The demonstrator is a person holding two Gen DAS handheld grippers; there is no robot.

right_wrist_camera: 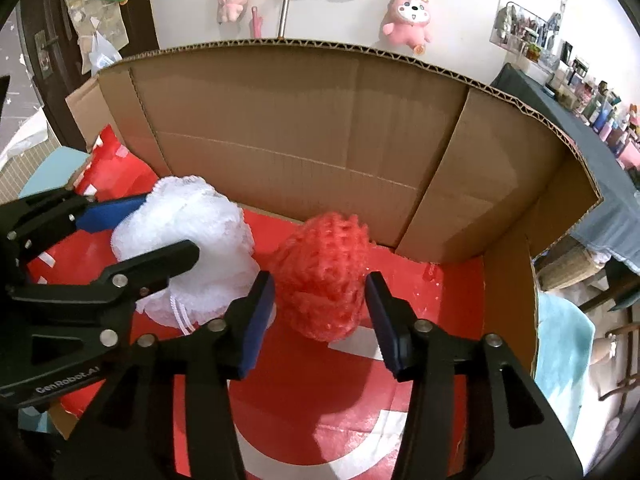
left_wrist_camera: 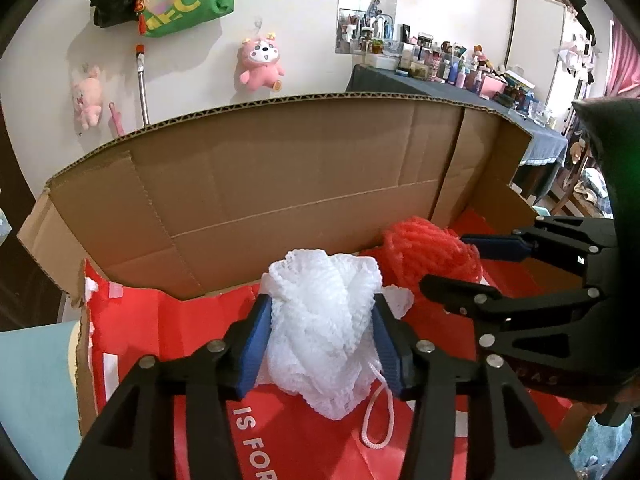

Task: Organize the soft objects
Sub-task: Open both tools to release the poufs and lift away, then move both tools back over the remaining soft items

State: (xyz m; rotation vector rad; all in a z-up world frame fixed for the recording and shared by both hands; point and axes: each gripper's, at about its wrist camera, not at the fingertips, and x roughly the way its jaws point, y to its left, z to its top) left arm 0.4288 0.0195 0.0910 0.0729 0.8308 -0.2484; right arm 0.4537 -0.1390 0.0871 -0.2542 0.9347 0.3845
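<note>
The left tool [left_wrist_camera: 320,344] has its two sides apart around the white puff [left_wrist_camera: 320,328], which sits on the red floor [right_wrist_camera: 400,292] of the cardboard box [right_wrist_camera: 300,120]; its blue pads [left_wrist_camera: 252,344] look like they just brush the puff. The right tool [right_wrist_camera: 320,320] is apart too, with the red puff [right_wrist_camera: 320,276] sitting between its pads and not squeezed. I think a puff could snag on a pad and get pulled back out when a tool lifts, or its white string [left_wrist_camera: 378,412] could catch, since the puffs are so light and fluffy.
</note>
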